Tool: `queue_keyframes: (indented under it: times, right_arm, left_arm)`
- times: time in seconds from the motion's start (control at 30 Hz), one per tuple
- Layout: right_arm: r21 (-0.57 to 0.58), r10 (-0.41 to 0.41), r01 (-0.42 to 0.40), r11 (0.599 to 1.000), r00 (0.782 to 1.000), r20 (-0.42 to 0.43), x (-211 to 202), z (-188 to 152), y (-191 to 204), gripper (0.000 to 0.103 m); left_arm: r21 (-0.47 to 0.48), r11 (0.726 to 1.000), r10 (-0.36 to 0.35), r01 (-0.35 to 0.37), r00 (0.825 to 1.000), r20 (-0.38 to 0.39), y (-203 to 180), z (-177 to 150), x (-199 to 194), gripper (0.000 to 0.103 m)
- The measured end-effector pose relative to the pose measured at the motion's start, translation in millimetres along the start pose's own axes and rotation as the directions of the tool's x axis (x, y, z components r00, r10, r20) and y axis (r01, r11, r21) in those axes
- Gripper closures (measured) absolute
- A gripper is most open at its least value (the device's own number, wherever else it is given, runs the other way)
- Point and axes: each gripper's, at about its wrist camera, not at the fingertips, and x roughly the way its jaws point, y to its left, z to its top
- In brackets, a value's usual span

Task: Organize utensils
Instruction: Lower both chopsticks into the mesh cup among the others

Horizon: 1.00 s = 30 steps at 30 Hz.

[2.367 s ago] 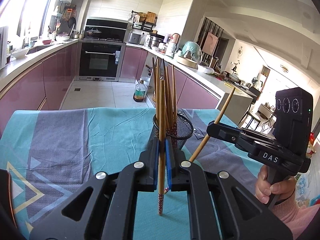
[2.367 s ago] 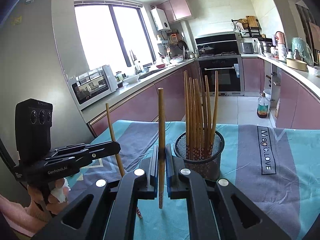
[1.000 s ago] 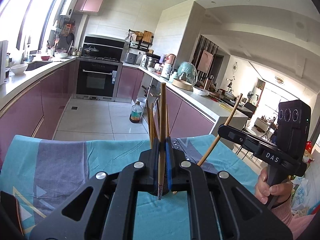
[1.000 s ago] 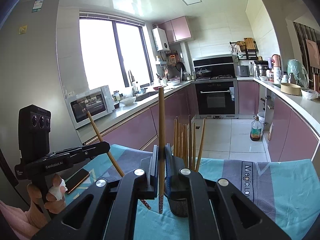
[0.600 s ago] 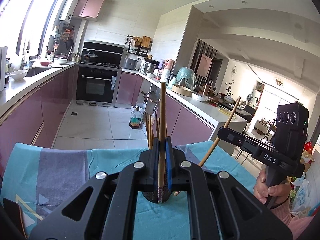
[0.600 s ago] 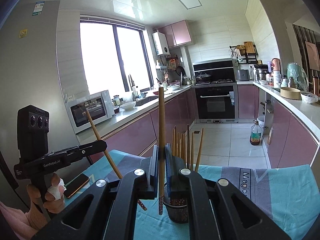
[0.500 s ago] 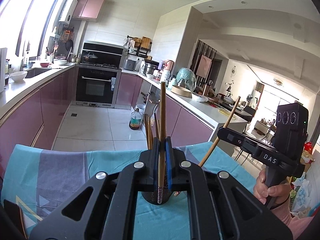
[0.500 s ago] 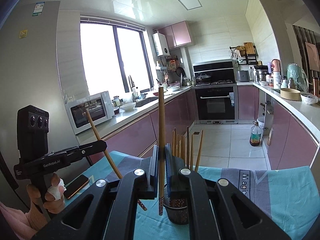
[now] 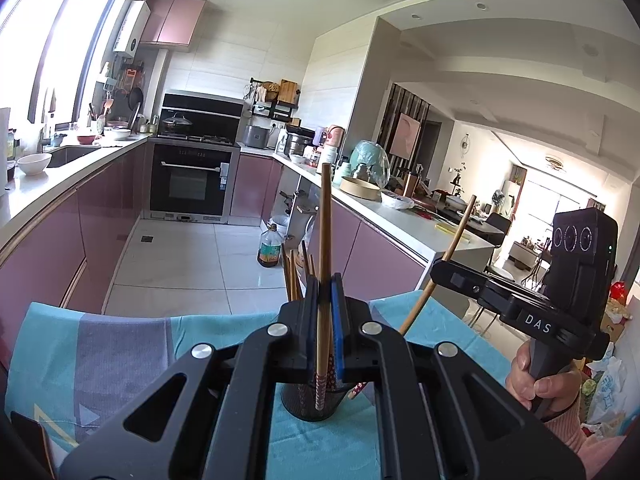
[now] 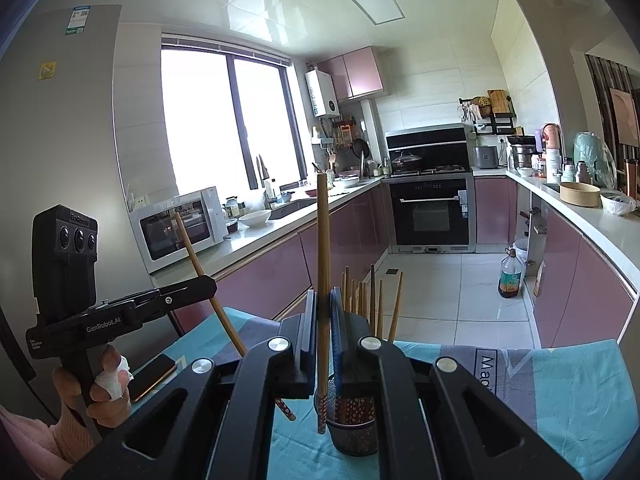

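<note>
My left gripper [image 9: 324,300] is shut on a wooden chopstick [image 9: 323,248] held upright, its patterned tip hanging in front of the black mesh holder [image 9: 304,404]. My right gripper [image 10: 323,312] is shut on another upright chopstick [image 10: 322,240], its tip just left of the holder [image 10: 354,436]. The holder stands on the teal cloth [image 9: 120,344] with several chopsticks [image 10: 370,300] in it. Each gripper also shows in the other's view, the right one [image 9: 436,270] at the right and the left one [image 10: 210,282] at the left.
A phone [image 10: 154,376] lies on the cloth at the left. Beyond the table is a kitchen with purple cabinets [image 9: 52,248], an oven [image 9: 192,184] and a bottle on the floor [image 9: 269,250]. The table's far edge [image 9: 200,314] is close behind the holder.
Both grippers have risen with their chopsticks and tilted up, so the holder now sits low behind the fingers. Both chopstick tips have moved over or beside the holder.
</note>
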Motion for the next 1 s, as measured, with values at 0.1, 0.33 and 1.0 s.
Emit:
queue_keyframes:
  times: [0.1, 0.33, 1.0]
  right_arm:
    - [0.000, 0.000, 0.000, 1.000, 1.000, 0.001, 0, 0, -1, 0.098]
    - [-0.001, -0.004, 0.004, 1.000, 1.000, 0.005, 3, 3, -1, 0.098]
    - [0.008, -0.019, 0.019, 1.000, 1.000, -0.003, 15, 3, -3, 0.098]
  left_arm:
    - [-0.002, 1.000, 0.000, 0.000, 1.000, 0.000, -1, 0, -1, 0.096]
    - [-0.003, 1.000, 0.003, -0.003, 1.000, 0.004, 0, 8, 2, 0.096]
    - [0.000, 1.000, 0.011, -0.011, 1.000, 0.005, -2, 21, 9, 0.096]
